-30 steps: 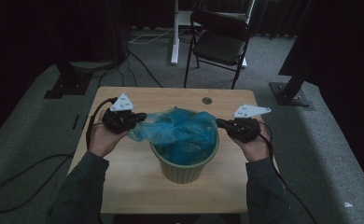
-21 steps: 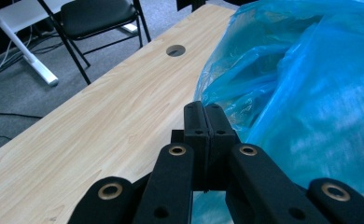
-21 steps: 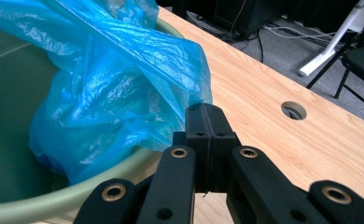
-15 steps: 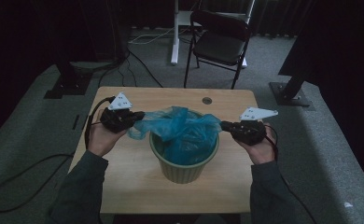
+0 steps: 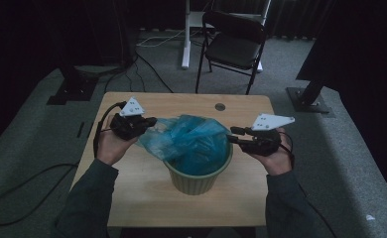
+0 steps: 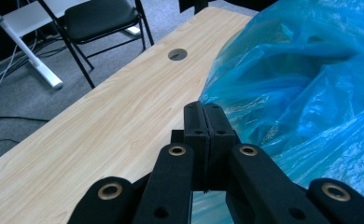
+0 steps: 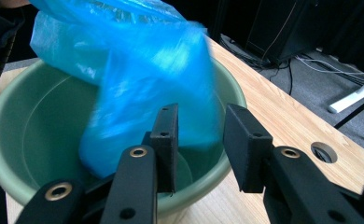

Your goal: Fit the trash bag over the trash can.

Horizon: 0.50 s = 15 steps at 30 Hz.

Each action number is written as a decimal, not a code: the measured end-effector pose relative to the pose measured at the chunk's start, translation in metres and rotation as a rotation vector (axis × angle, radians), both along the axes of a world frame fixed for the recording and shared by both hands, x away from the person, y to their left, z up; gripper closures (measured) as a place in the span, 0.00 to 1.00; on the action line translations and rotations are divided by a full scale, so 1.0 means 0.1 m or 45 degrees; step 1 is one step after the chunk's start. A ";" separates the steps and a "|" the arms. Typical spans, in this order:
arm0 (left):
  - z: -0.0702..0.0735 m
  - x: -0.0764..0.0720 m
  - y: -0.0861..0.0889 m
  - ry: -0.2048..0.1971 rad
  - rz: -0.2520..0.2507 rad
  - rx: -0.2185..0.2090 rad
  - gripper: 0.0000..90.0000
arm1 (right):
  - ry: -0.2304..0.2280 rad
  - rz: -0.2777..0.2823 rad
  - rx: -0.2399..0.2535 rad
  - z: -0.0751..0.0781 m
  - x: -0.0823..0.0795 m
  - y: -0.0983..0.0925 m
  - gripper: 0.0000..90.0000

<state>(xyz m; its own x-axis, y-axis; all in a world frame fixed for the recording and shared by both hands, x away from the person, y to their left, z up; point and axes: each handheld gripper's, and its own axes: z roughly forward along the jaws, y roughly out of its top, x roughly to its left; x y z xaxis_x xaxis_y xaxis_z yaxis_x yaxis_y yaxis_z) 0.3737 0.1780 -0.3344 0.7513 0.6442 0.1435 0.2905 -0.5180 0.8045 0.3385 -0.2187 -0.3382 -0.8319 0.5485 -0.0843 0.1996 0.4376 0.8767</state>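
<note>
Table [image 5: 132,193] carries a green bin [image 5: 196,179] near its middle, with a blue bag [image 5: 194,141] sitting in the mouth and spilling over the left rim. Left gripper [image 6: 203,122] is clenched on the bag's edge, pulling it outward, likely to spread the liner over the rim. Right gripper [image 7: 199,140] hangs released at the right rim, jaws apart, perhaps ready to catch that side.

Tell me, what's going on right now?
Left gripper shut on bag. Right gripper open, beside bag. Bag half in bin. Nothing blocking.
</note>
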 end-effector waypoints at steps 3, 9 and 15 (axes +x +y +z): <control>0.00 0.01 0.02 0.001 0.007 -0.006 0.99 | 0.000 -0.007 0.007 0.00 0.00 -0.05 0.72; 0.00 0.00 -0.01 -0.004 -0.008 0.000 0.99 | -0.022 -0.032 0.041 0.07 0.00 -0.10 0.72; 0.00 0.00 -0.09 -0.011 -0.036 0.011 0.99 | -0.045 -0.031 0.042 0.18 0.05 0.00 0.72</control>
<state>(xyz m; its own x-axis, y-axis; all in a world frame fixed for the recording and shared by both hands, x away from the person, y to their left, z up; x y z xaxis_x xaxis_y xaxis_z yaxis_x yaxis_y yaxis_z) 0.3736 0.1687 -0.3345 0.7676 0.6217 0.1556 0.2689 -0.5328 0.8024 0.3433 -0.2184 -0.3203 -0.8152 0.5714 -0.0950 0.1786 0.4039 0.8972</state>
